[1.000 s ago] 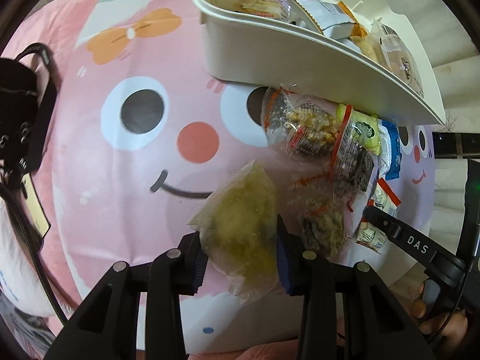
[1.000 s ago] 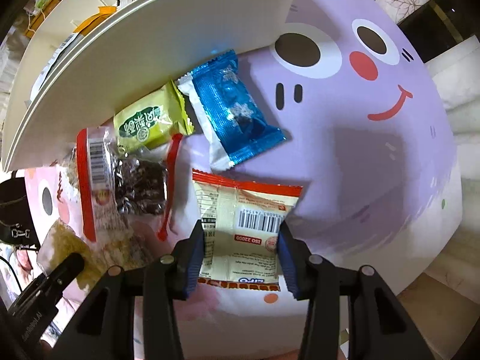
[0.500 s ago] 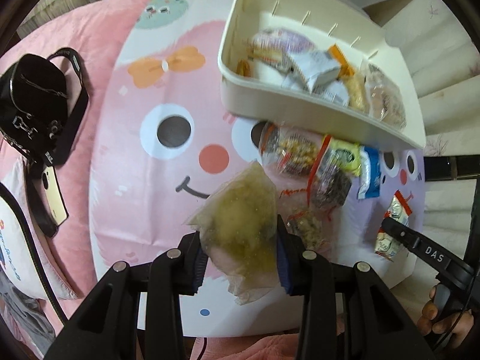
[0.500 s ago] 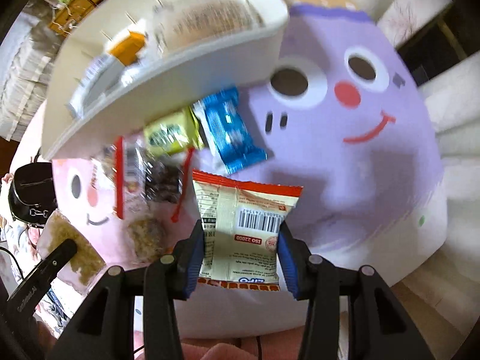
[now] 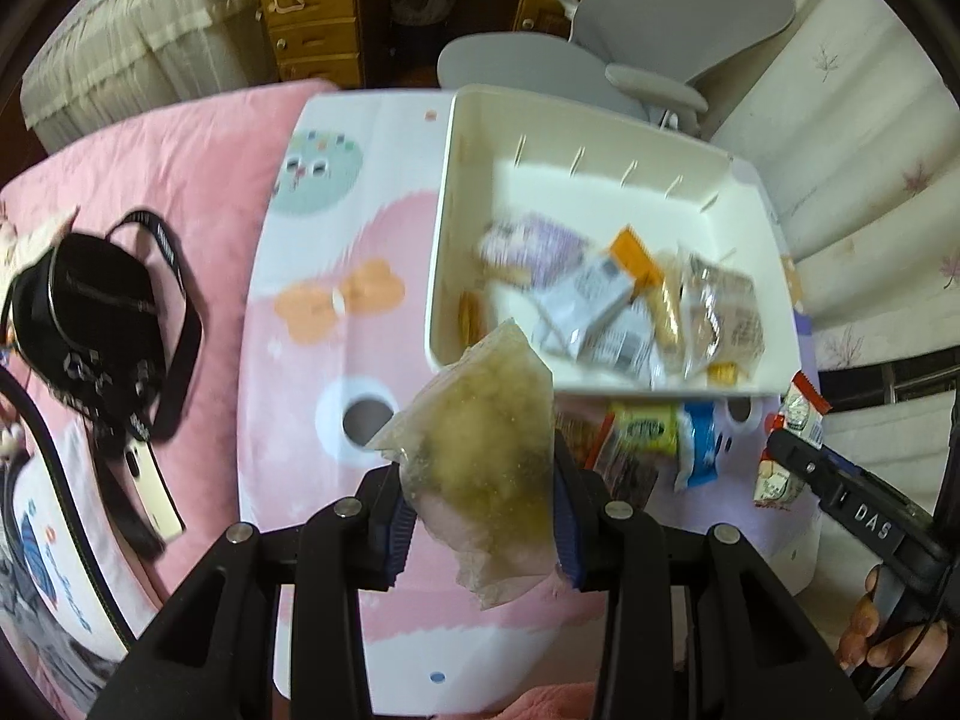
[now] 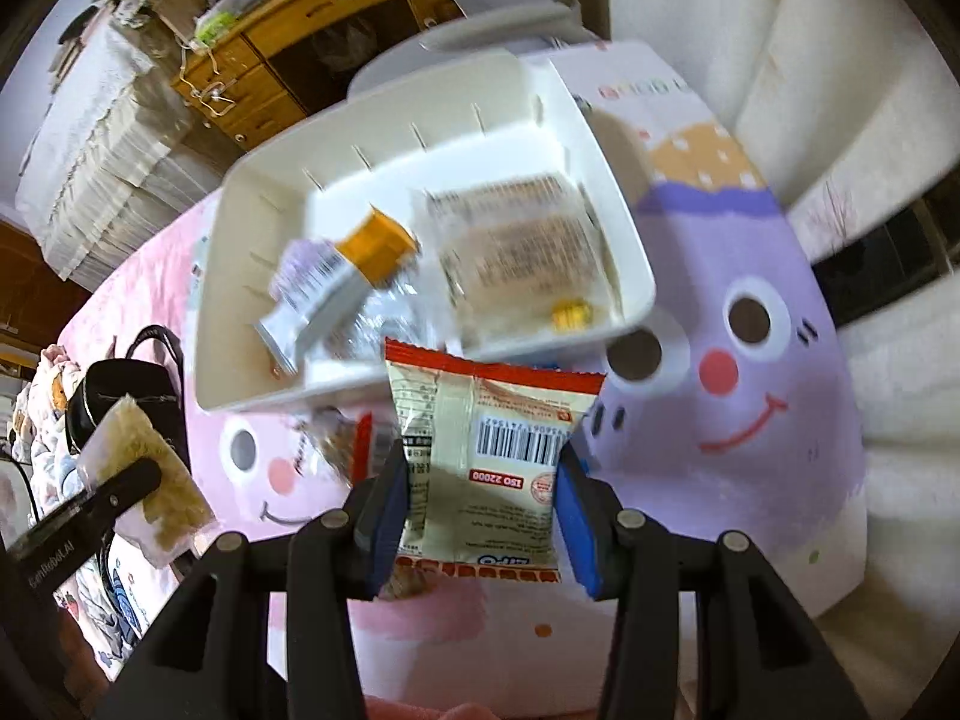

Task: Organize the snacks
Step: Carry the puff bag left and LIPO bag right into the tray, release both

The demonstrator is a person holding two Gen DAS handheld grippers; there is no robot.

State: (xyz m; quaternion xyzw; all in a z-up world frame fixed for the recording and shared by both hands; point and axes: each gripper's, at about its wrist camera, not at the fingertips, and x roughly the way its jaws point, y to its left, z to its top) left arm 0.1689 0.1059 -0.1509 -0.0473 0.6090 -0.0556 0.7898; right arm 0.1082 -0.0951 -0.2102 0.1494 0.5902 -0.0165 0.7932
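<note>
Both claws loaded above the mat, snacks bound for the white bin.

The white bin (image 5: 441, 276) sits on the cartoon mat (image 5: 312, 360), part filled. My left claw (image 5: 480, 516) is clamped on a clear crumbly-snack bag (image 5: 480, 438); my right claw (image 6: 480, 510) is clamped on a red-edged packet (image 6: 480, 450). Both are light, soft, crinkly film and likely crushable; I judge mid-body side holds soundest, with gentle pressure.
</note>
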